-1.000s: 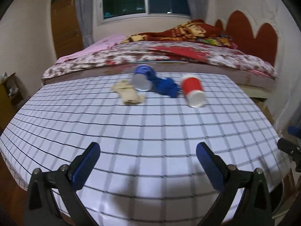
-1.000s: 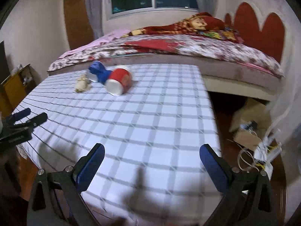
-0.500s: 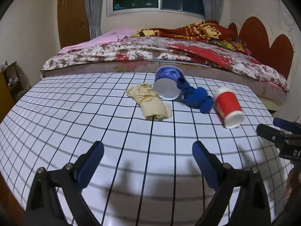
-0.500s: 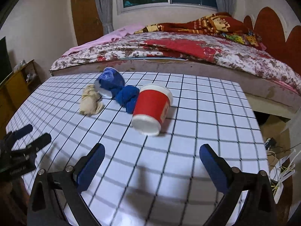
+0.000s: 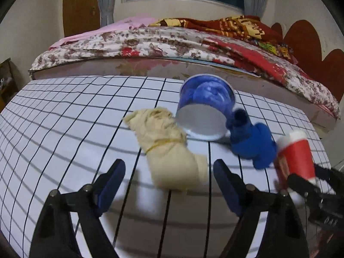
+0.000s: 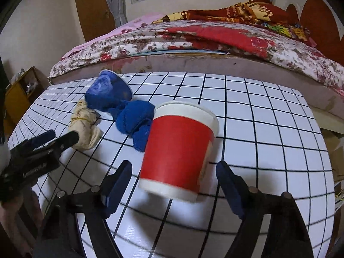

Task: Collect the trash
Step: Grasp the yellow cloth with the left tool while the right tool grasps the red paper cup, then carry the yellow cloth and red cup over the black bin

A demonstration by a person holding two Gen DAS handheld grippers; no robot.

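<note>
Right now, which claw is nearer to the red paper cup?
Right. The right claw straddles the base of the red cup, jaws open. The left claw sits further left, framing the beige bundle.

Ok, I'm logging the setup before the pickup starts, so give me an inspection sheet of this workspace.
Surface: table under a white cloth with a black grid.
Job's things: red paper cup on its side; blue cup on its side; beige cloth bundle tied with a rubber band; blue cloth lying between the two cups.
Clutter: nothing seen apart from these.
Grippers: left gripper open, its jaws just narrowing, either side of the near end of the beige cloth bundle; right gripper open, also narrowing, either side of the base of the red paper cup; no pad contact visible.
Cables: nothing seen on the table.
Surroundings: bed with floral cover behind, window, wooden door.
</note>
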